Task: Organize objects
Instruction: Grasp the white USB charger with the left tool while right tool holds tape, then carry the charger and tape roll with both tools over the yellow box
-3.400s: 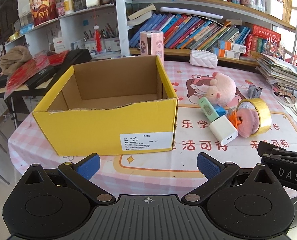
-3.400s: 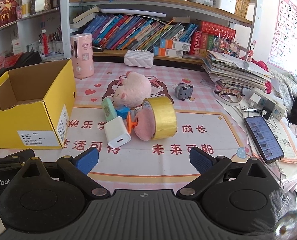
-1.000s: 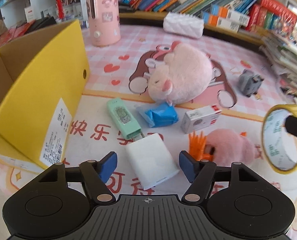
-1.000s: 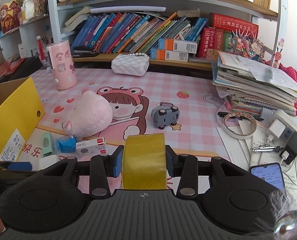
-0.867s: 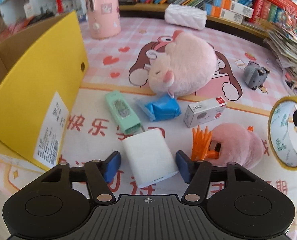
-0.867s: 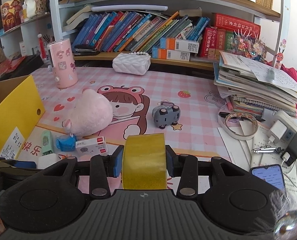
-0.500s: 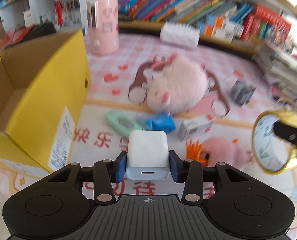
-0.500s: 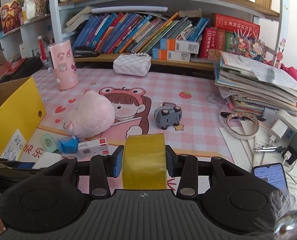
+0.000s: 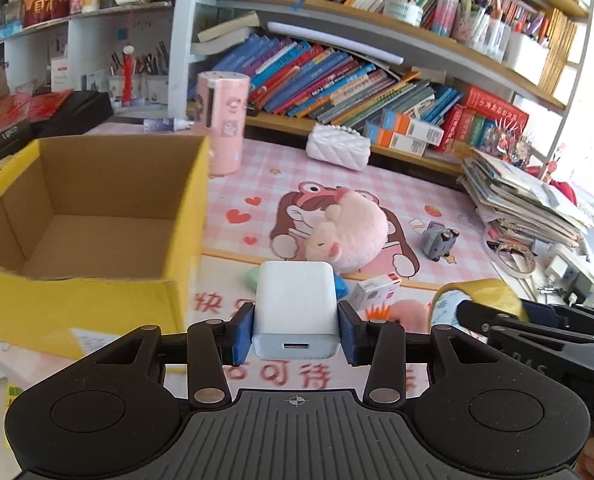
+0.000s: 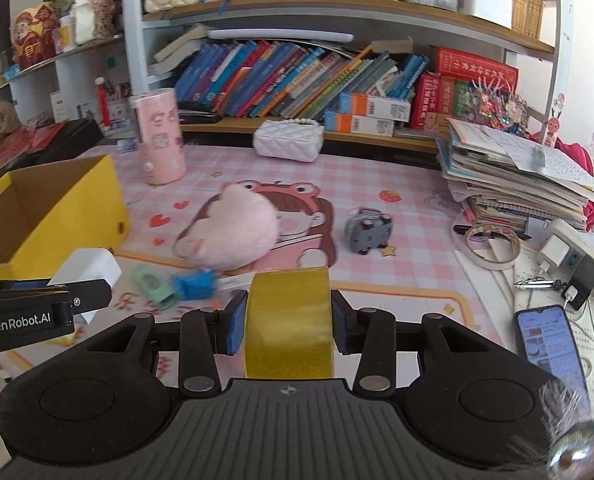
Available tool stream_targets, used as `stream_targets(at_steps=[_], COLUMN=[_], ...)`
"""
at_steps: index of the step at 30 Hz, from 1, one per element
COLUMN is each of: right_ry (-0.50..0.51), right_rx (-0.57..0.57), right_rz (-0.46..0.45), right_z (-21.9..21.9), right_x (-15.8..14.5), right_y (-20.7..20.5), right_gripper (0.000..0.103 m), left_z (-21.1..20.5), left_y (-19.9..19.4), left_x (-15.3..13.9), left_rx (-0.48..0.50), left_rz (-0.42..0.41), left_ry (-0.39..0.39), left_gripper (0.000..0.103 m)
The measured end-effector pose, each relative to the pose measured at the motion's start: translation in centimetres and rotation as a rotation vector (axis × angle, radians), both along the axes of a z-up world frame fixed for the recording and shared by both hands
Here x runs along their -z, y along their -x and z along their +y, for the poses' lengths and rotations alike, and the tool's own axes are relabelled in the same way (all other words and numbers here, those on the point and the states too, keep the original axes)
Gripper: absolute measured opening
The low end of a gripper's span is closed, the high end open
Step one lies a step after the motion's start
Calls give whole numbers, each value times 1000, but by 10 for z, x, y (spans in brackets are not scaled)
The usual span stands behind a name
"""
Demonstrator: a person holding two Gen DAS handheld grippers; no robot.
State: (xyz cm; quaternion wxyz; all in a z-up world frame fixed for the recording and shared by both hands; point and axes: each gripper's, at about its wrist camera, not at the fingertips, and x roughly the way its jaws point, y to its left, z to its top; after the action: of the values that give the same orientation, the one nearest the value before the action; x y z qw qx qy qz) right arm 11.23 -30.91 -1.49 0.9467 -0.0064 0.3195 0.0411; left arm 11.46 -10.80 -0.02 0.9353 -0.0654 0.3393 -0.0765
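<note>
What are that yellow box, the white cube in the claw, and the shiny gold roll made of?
The yellow box looks like corrugated cardboard: brown matte inside, a rough torn top edge. The white charger in the left gripper seems smooth, slightly glossy hard plastic with rounded corners. The gold tape roll in the right gripper looks like glittery plastic film, though that is a guess.

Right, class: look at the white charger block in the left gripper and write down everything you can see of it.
The white charger block is a smooth, glossy plastic cuboid with rounded corners. A single USB port opens in its near end, facing the camera. It is lifted off the table, clamped on its two sides by the blue pads of the left gripper, beside the open yellow box. In the right wrist view only one white corner shows above the gripper.
</note>
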Motion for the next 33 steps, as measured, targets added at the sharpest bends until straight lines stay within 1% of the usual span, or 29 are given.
stream_targets(at_steps=[5, 8, 15, 20, 27, 33], right_ry=[11, 17, 15, 6, -26, -48], right_rx=[-30, -50, -108, -148, -168, -169], right_rz=[4, 8, 55, 73, 95, 102], right_z=[40, 65, 121, 155, 193, 211], right_x=[-3, -2, 3, 7, 13, 14], right_y=[21, 34, 62, 83, 106, 117], right_gripper=[39, 39, 39, 39, 39, 39], left_z=[38, 62, 114, 148, 180, 198], left_y=[25, 39, 72, 95, 121, 132], left_x=[-3, -2, 2, 4, 3, -1], left_rx=[-14, -29, -76, -112, -129, -130], left_rz=[-10, 4, 35, 54, 54, 40], left_ry=[11, 15, 4, -7, -35, -44], left_gripper=[41, 41, 41, 41, 41, 41])
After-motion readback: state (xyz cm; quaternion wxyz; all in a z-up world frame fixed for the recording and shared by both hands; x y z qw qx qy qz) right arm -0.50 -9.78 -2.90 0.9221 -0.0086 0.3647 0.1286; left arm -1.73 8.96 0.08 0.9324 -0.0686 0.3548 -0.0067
